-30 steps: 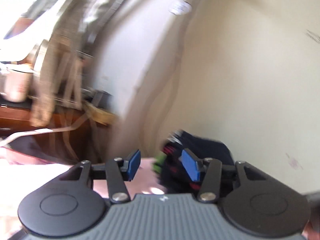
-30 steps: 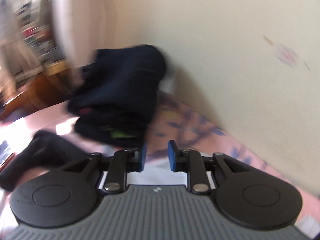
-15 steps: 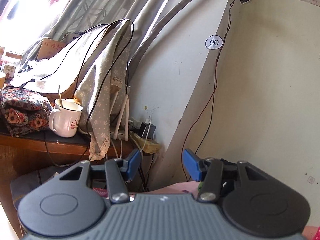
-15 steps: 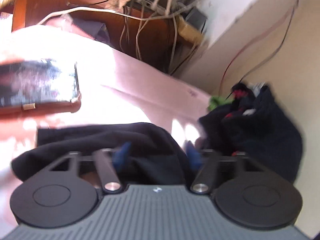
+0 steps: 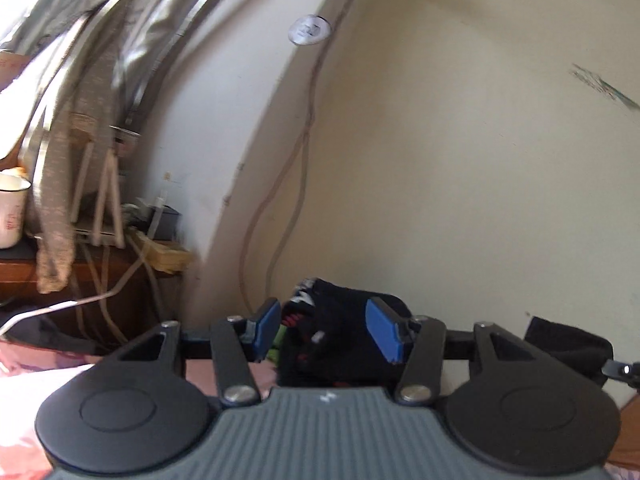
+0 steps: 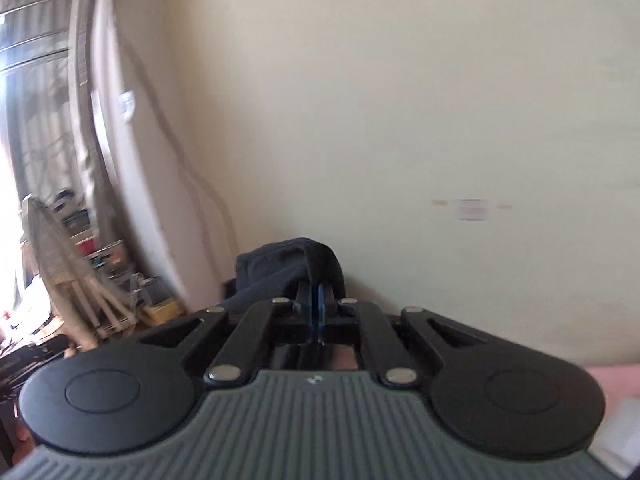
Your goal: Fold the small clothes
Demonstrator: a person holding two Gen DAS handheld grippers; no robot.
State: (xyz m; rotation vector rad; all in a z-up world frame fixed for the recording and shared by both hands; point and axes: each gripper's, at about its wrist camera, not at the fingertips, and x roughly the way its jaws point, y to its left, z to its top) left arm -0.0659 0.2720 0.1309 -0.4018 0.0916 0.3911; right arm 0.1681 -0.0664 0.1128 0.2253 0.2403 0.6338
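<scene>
A pink bedcover [image 5: 24,376] carries a heap of dark small clothes [image 5: 336,336] against the wall.

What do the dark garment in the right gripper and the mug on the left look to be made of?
Dark garment: soft navy knit, probably cotton; it folds limply over the shut right gripper. Mug: glossy white with a dark rim, enamel or ceramic, unclear.

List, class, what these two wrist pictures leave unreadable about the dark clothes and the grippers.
- Right wrist view: what kind of dark garment the shut right gripper holds; it drapes over the fingers.
- Left wrist view: how the dark pile is folded; the open left gripper covers part of it.
- Left wrist view: round wall sticker, blurred.
</scene>
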